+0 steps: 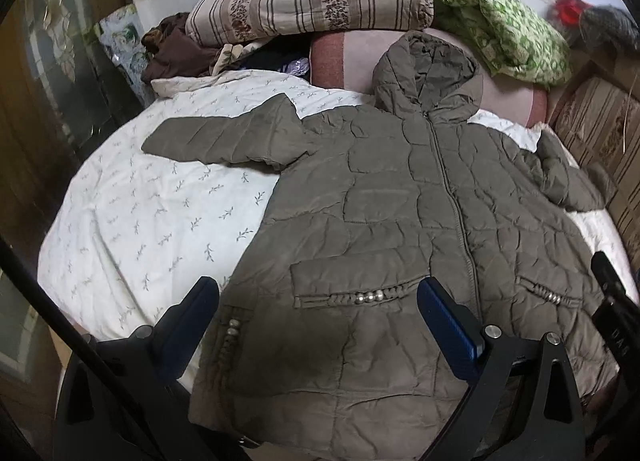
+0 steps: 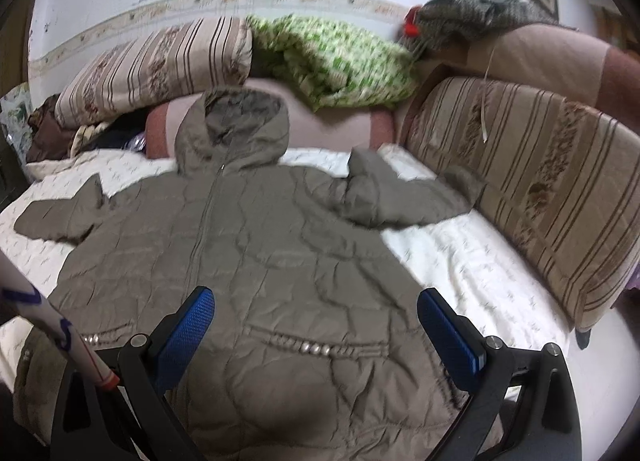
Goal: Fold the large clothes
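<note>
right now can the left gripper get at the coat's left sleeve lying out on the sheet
Probably yes: the left gripper is open above the coat's hem, and the sleeve lies flat on the sheet with nothing over it.

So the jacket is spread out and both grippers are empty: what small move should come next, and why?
Probably the left gripper, open above the hem, should reach for the left sleeve. The jacket lies flat, zipped, on the bed sheet with both sleeves spread out, so folding a sleeve in looks like the first step.
</note>
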Demonstrator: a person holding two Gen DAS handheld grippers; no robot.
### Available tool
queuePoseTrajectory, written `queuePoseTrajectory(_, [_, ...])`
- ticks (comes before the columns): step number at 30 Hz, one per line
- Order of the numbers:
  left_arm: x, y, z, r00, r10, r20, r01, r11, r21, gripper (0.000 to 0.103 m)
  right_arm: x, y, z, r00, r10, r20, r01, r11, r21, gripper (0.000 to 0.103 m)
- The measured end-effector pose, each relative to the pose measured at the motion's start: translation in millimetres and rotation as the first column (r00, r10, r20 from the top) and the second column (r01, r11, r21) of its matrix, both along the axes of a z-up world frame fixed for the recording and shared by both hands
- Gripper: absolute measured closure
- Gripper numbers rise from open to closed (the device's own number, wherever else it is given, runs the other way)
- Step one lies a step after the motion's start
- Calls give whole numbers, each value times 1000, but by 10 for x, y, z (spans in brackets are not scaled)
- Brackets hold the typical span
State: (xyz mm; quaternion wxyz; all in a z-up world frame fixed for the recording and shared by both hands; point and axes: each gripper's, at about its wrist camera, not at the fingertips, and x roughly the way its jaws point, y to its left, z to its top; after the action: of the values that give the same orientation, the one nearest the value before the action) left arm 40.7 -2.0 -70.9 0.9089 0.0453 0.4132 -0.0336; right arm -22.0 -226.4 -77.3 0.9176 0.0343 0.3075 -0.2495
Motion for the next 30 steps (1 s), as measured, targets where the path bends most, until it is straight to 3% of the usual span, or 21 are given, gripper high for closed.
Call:
queuePoseTrajectory(6, [18, 26, -43, 1000, -23, -16, 23, 1000, -8, 4, 70, 13, -60, 999, 23, -43, -20, 998, 56, 0])
queuePoseTrajectory(30, [262, 390, -359, 995, 23, -101, -32, 996, -84, 4, 323, 288, -324, 983, 73, -171, -64, 996, 57, 0])
